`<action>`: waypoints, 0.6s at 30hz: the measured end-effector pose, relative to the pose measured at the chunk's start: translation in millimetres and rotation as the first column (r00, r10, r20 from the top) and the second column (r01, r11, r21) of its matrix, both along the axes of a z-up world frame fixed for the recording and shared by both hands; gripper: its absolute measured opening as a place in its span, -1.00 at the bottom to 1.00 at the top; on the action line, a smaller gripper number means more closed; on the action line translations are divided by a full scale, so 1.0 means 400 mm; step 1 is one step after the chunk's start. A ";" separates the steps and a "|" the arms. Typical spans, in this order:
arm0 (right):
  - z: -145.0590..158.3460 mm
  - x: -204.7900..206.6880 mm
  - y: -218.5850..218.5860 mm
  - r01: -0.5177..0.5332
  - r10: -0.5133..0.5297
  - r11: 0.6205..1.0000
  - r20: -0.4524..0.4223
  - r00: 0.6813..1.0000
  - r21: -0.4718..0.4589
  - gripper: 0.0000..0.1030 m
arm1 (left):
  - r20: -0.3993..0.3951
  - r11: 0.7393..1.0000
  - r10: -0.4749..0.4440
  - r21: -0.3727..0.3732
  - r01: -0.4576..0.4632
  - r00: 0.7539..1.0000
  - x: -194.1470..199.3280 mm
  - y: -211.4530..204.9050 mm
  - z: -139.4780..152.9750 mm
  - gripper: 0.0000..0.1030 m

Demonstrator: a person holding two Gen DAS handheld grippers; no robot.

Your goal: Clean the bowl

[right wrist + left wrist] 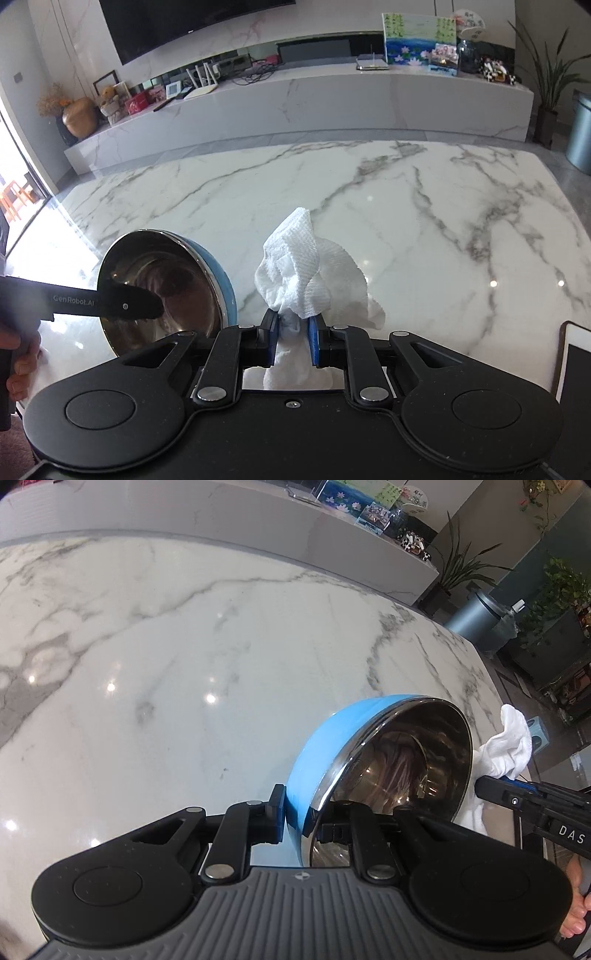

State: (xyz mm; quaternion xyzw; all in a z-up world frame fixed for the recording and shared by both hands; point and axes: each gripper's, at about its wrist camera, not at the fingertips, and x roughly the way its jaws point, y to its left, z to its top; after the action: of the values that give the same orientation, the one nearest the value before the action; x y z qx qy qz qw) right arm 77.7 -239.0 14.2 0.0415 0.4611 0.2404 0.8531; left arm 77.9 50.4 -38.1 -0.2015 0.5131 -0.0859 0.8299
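Left tongs [300,821] clamp the tilted blue bowl's [314,746] rim

Blue bowl [369,760] — steel-lined, tipped on edge — beside crumpled white cloth [306,273].

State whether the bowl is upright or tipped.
Tipped: the bowl stands on edge, its steel inside facing sideways, rim clamped by the left gripper.

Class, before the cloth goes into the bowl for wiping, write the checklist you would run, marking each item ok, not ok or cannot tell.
1. Left gripper clamped on the bowl rim: ok.
2. Bowl tilted, opening facing the cloth: ok.
3. Right gripper shut on the white cloth: ok.
4. Cloth touching the bowl: not ok, still apart.
5. Dirt inside the bowl: cannot tell, reflections only.
6. Marble table bare ahead: ok.
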 end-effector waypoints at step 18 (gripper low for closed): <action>-0.018 -0.001 0.066 -0.031 0.032 0.999 -0.015 0.999 0.025 -0.71 | 0.028 0.997 0.075 0.001 -0.075 0.997 0.016 -0.008 -0.006 -0.36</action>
State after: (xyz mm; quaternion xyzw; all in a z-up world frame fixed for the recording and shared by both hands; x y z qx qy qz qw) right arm 77.4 -212.4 7.1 0.0465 0.4653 0.2592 0.8451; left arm 84.5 47.2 -40.4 -0.2185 0.4938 -0.0569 0.8397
